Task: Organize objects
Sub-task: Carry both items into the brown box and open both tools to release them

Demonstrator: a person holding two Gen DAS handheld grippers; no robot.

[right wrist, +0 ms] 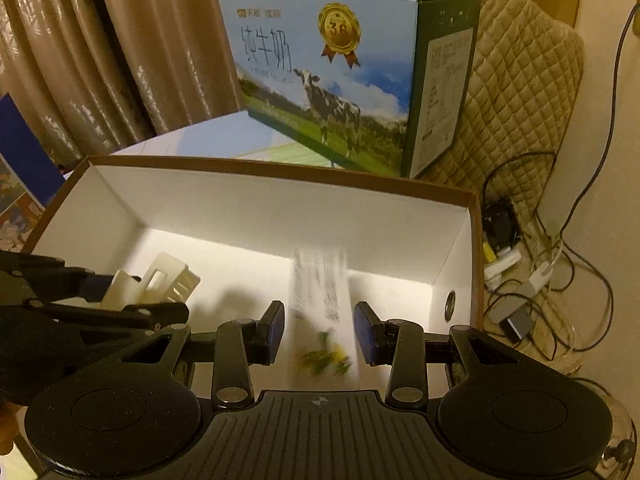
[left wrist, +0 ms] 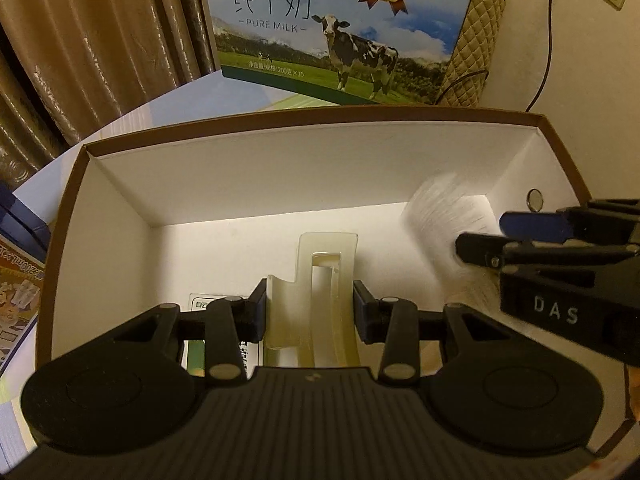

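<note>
left gripper clamping hair claw, right gripper parted around blurred packet

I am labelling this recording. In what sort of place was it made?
Probably a room in a home. Brown curtains hang behind, a quilted cover lies over furniture, and a milk carton stands beyond the open box. Cables trail beside it.

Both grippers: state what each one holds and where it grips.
The left gripper clamps the cream hair claw clip across its sides. The right gripper straddles a blurred white packet with gaps beside both pads; it seems released.
</note>
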